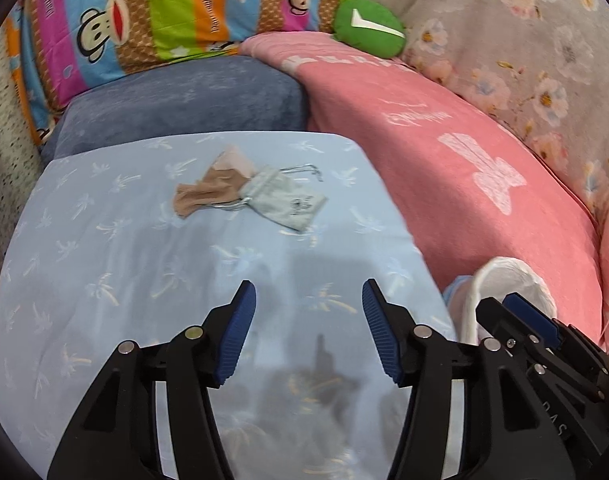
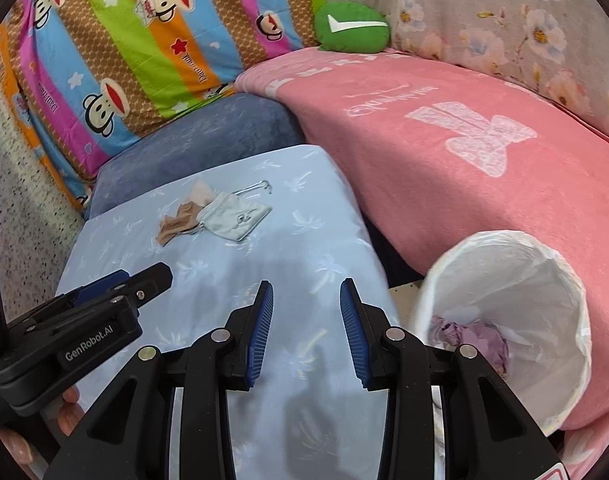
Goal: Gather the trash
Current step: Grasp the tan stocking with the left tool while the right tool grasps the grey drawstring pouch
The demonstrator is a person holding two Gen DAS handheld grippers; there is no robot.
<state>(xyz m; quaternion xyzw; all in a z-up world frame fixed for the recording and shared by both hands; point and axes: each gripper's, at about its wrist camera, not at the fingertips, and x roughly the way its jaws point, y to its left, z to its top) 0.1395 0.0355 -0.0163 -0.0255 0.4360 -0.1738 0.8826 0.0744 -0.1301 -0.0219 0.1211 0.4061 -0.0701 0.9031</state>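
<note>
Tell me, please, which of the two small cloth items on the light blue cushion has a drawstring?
The pale grey pouch, the right one of the pair; its cord loops out behind it. The tan stocking beside it, overlapping its left end, has none.

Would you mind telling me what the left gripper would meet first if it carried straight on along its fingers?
The open left gripper would probably reach the pale blue palm-print cushion first, short of the tan stocking and grey drawstring pouch; depth is unclear.

The pale blue cushion (image 1: 144, 264) wears smooth woven cloth with a faint sheen. On it lie a sheer tan nylon stocking (image 1: 202, 194) and a matt grey fabric drawstring pouch (image 1: 288, 202). The pink blanket (image 2: 444, 168) looks fleecy. The round bin's white liner (image 2: 544, 304) is thin, crinkled plastic. The grippers' blue pads (image 1: 234, 332) are ribbed rubber on matt black plastic.
</note>
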